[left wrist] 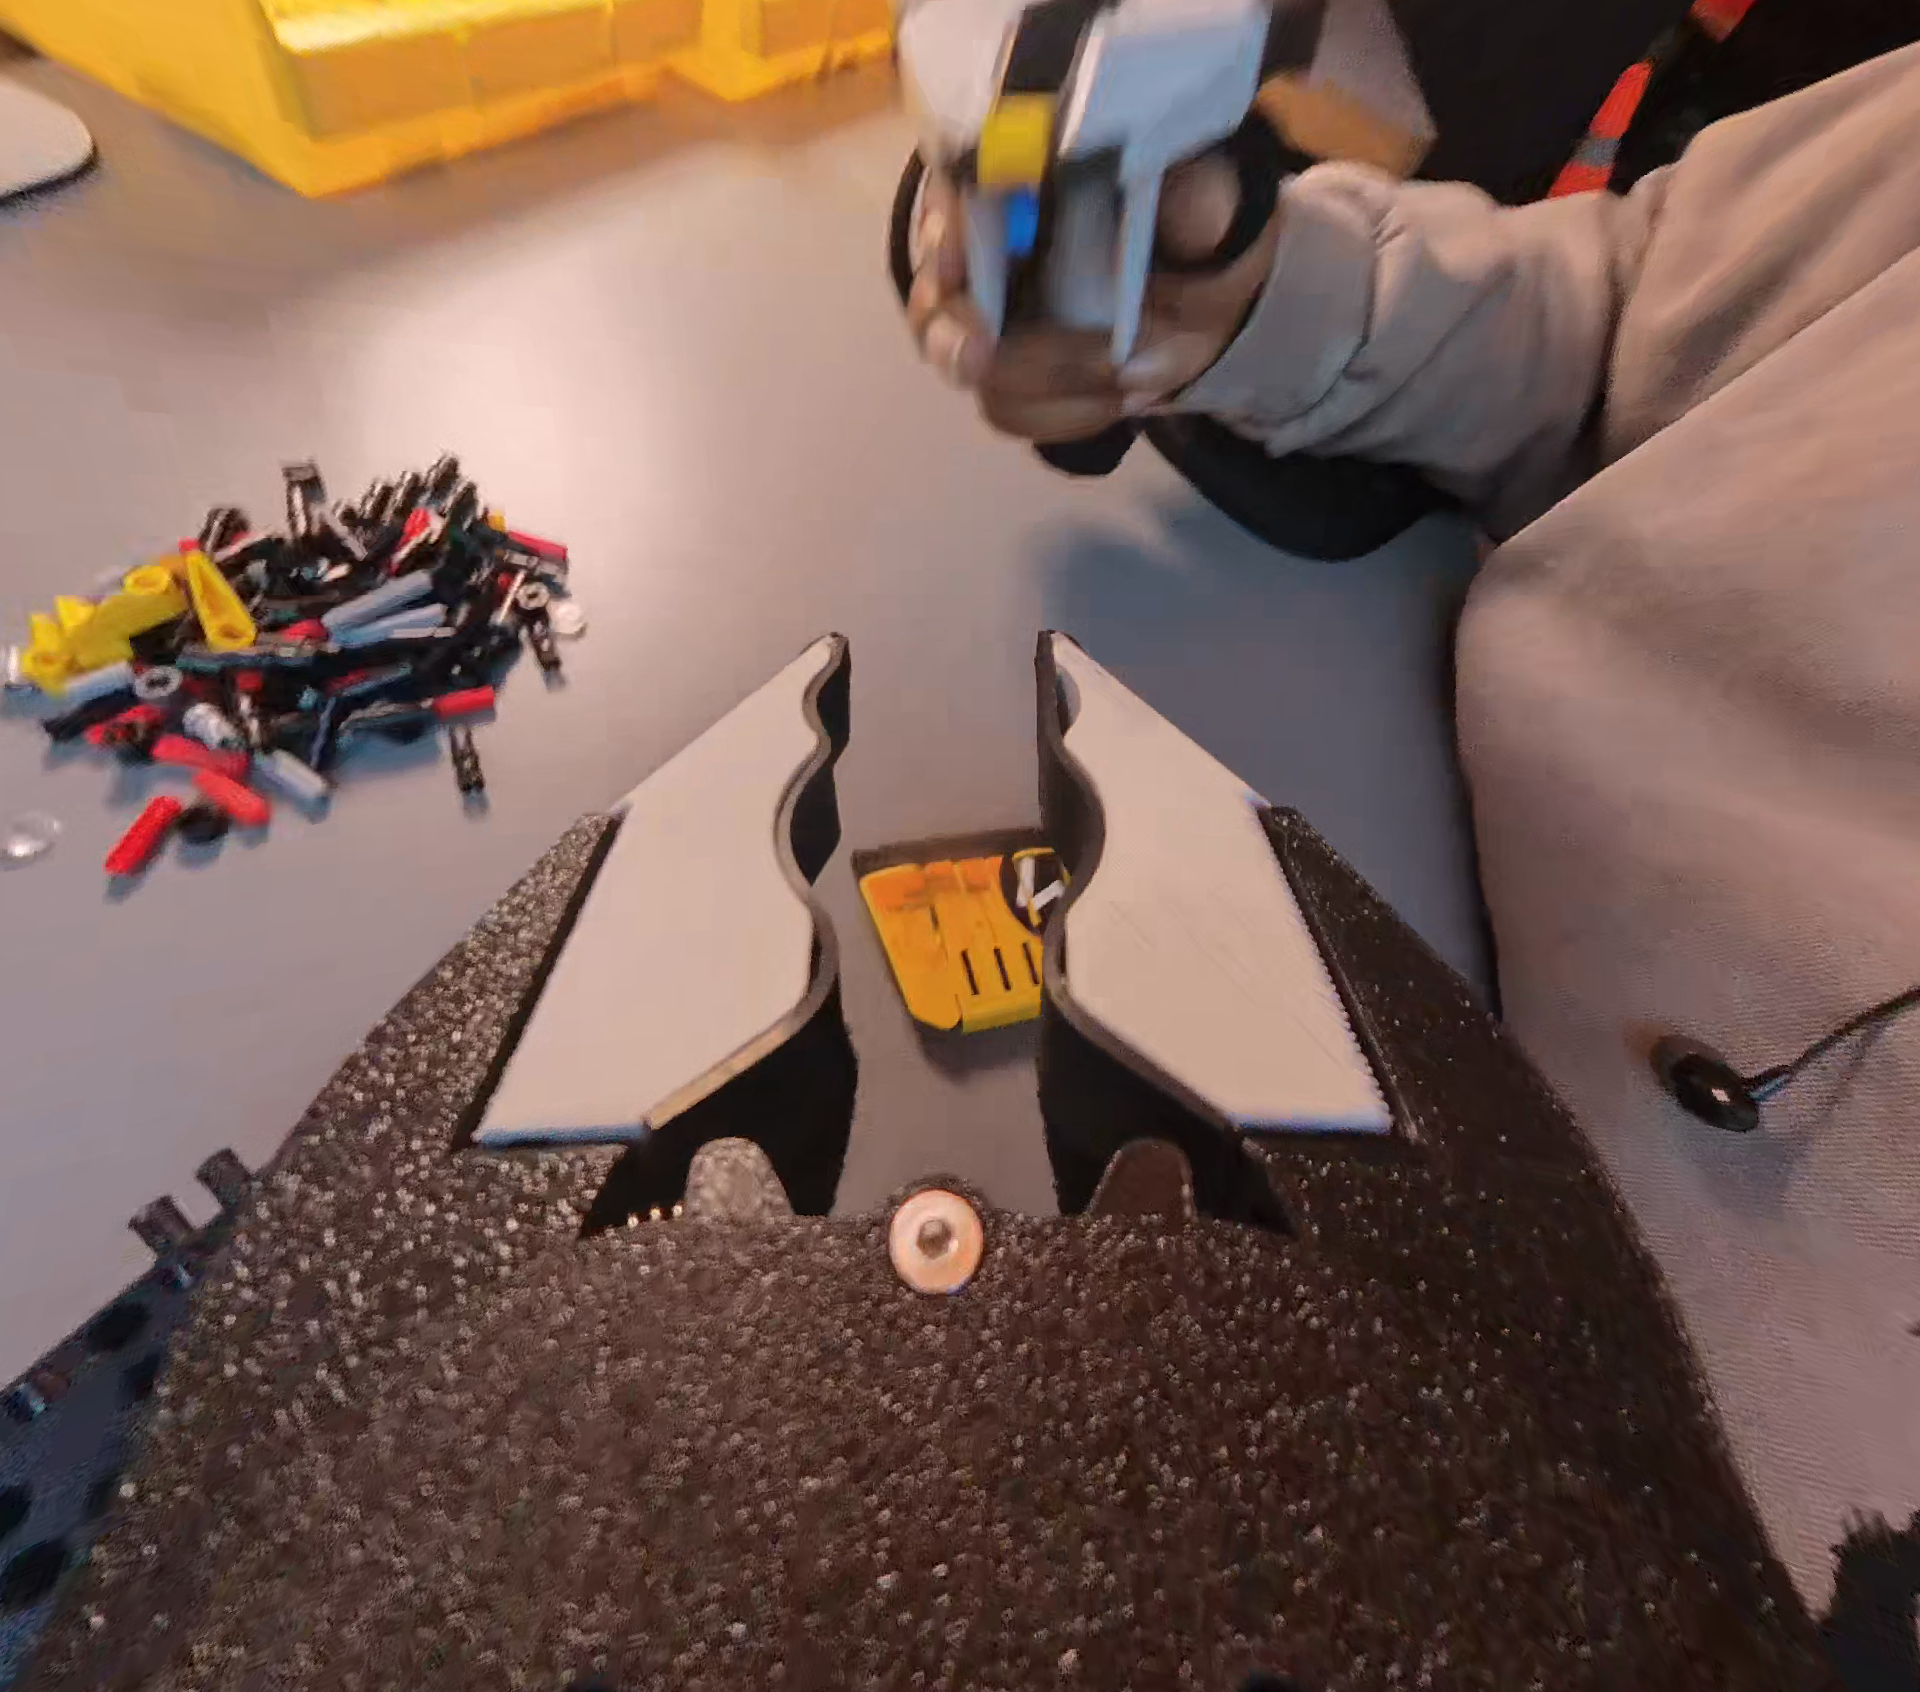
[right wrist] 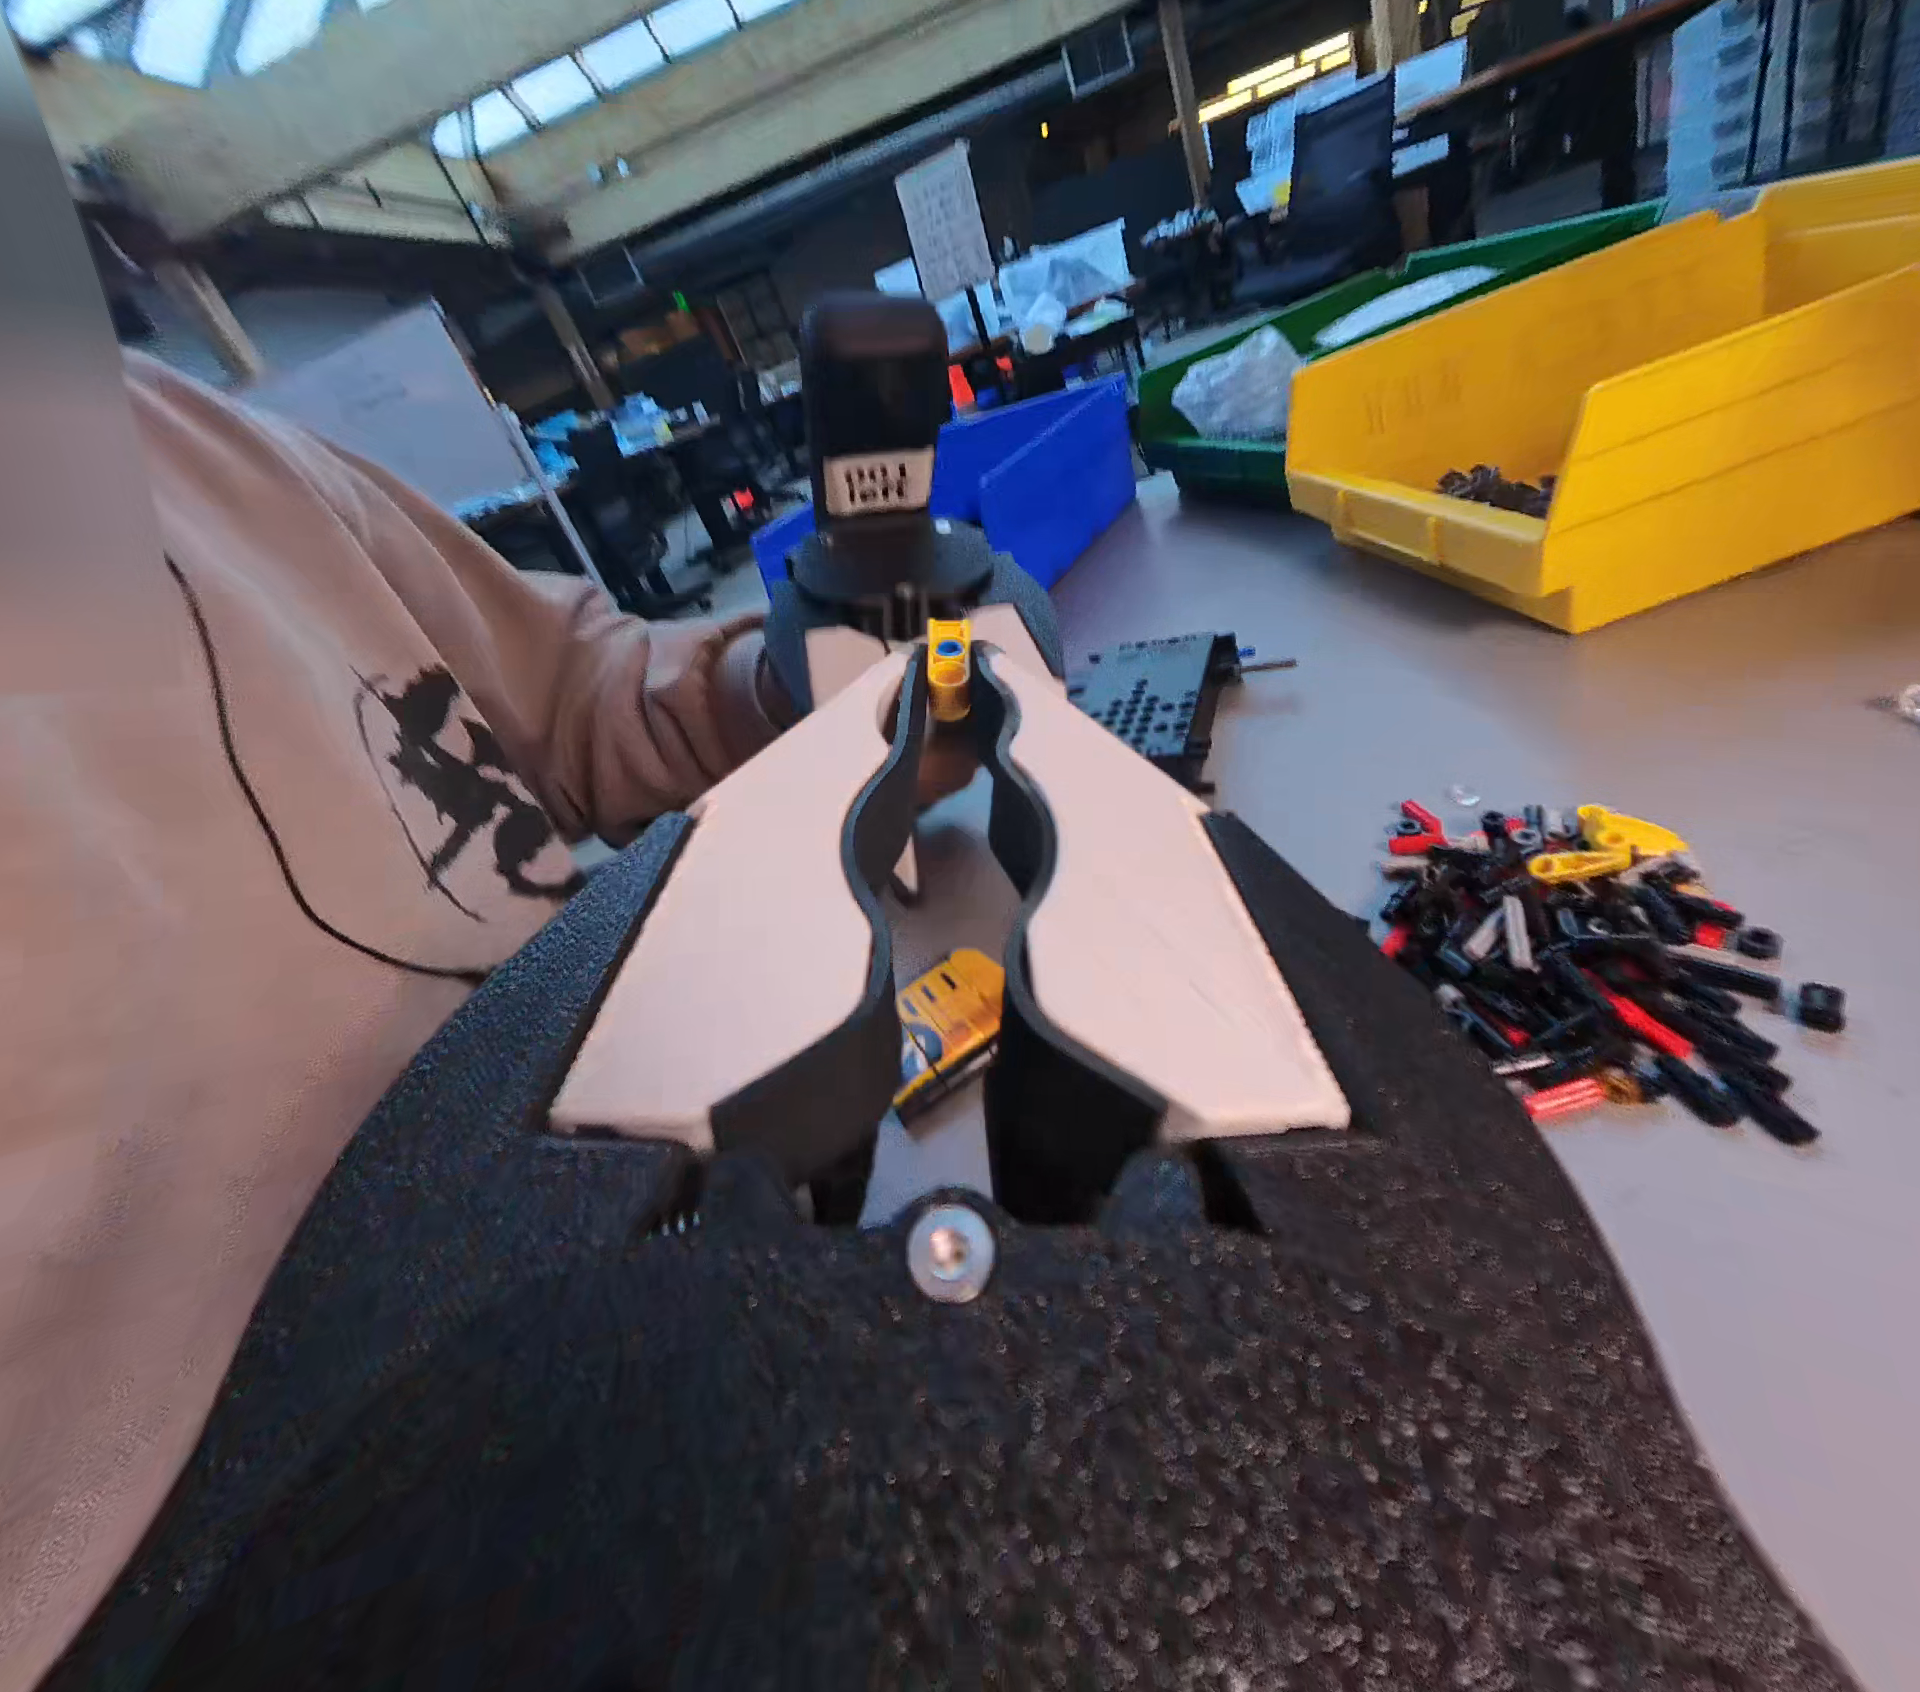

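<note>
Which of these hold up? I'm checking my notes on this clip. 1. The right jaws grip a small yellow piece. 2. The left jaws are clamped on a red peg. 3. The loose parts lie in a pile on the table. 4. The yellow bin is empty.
1. True: the right gripper is shut on the small yellow piece, which has a blue spot.
2. False: the left gripper is open and holds nothing; a yellow and black block lies on the table beneath it.
3. True: the pile of parts lies on the table.
4. False: the yellow bin holds some dark parts.
</note>
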